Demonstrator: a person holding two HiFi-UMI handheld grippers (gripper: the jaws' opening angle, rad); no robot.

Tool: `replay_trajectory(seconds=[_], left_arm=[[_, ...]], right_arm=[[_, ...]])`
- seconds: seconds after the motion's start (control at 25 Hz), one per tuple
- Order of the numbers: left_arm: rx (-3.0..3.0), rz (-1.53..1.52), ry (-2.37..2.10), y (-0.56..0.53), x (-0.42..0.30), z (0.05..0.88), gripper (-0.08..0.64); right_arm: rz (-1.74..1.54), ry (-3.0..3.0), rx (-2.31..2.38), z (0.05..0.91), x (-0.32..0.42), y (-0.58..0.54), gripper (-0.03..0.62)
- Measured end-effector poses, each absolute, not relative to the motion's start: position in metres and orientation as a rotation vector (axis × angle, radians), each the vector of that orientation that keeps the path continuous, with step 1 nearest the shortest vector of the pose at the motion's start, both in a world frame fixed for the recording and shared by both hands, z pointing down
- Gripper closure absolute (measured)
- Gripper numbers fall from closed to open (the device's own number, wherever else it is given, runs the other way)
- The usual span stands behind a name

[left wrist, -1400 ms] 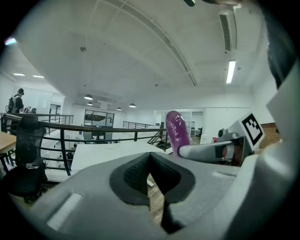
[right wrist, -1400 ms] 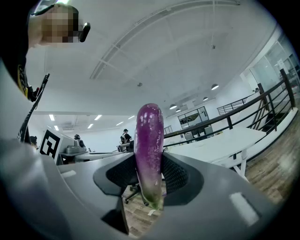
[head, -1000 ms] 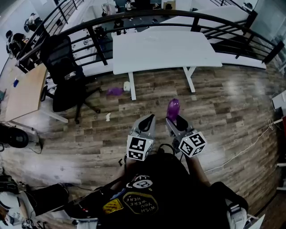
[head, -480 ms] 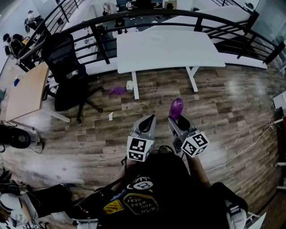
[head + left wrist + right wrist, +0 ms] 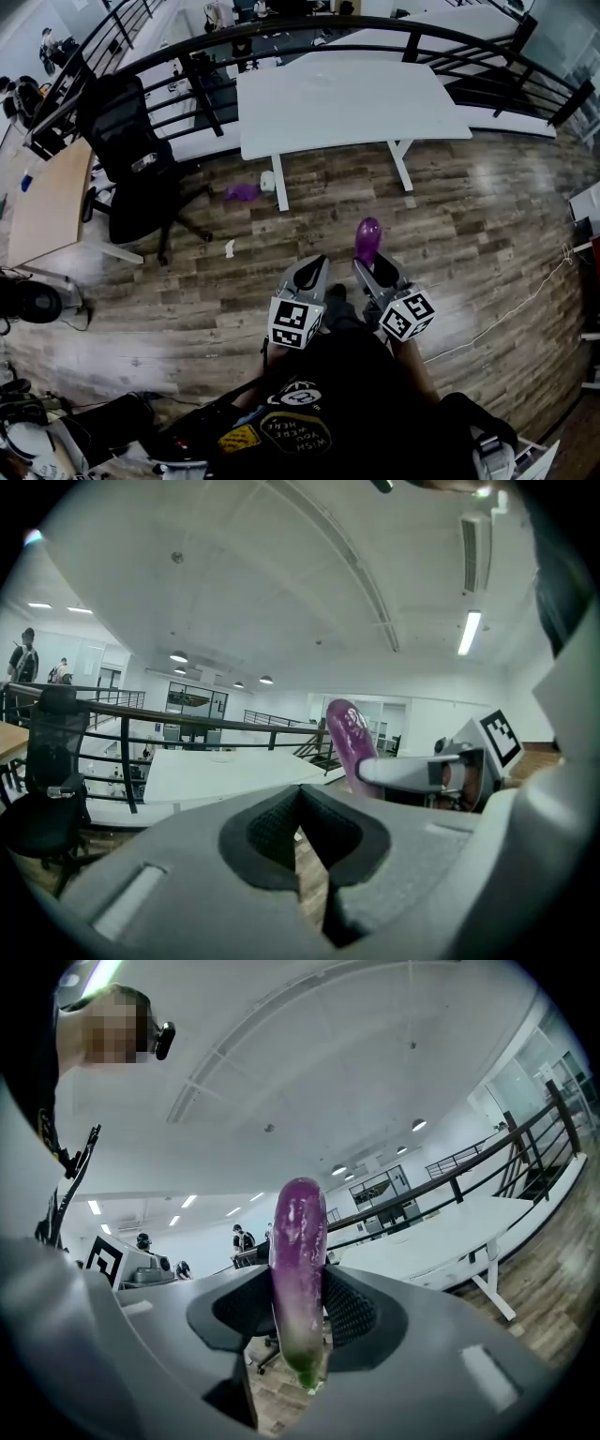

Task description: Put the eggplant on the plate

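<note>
A purple eggplant (image 5: pixel 367 239) stands upright in my right gripper (image 5: pixel 368 266), which is shut on it in front of the person's body, high above the wooden floor. In the right gripper view the eggplant (image 5: pixel 298 1274) sits between the two pads of the right gripper (image 5: pixel 298 1314), green stem end down. My left gripper (image 5: pixel 311 266) hangs just left of it, shut with nothing held. In the left gripper view, past the left gripper (image 5: pixel 300 829), the eggplant (image 5: pixel 348 741) sticks up. I see no plate that I can tell for sure.
A white table (image 5: pixel 347 98) stands ahead before a black railing (image 5: pixel 281 37). On the floor by its left leg lie a small purple thing (image 5: pixel 242 192) and a white one (image 5: pixel 267 180). A black office chair (image 5: pixel 131 159) and a wooden desk (image 5: pixel 47 202) stand left. A cable (image 5: pixel 506 314) runs at right.
Both grippers stay close before the body, the right one still holding the eggplant. The head view has shifted slightly, so the table and chair sit a little differently.
</note>
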State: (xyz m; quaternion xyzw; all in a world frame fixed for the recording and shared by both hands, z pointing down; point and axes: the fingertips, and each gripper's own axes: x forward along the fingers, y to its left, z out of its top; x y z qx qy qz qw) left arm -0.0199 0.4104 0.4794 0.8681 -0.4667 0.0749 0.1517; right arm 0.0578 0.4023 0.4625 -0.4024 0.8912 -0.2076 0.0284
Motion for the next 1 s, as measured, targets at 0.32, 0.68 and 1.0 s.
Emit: replay_trajectory(seconds=[0.32,0.68,1.0], left_arm=[[2.555,0.193,-1.363,0.326,0.009,0.458,0.555],[2.536,0.200,-1.371,0.270,0.053,0.460,0.555],[2.499,0.256,-1.359,0.224,0.048,0.473,0.555]], right_arm=[[-0.525,2.729,-1.204,0.434,0.083,0.324,0.413],[-0.543,2.772,-1.011,0.435,0.112,0.268,0.414],[-0.647,2.754,-1.006,0.449,0.106,0.225,0.414]])
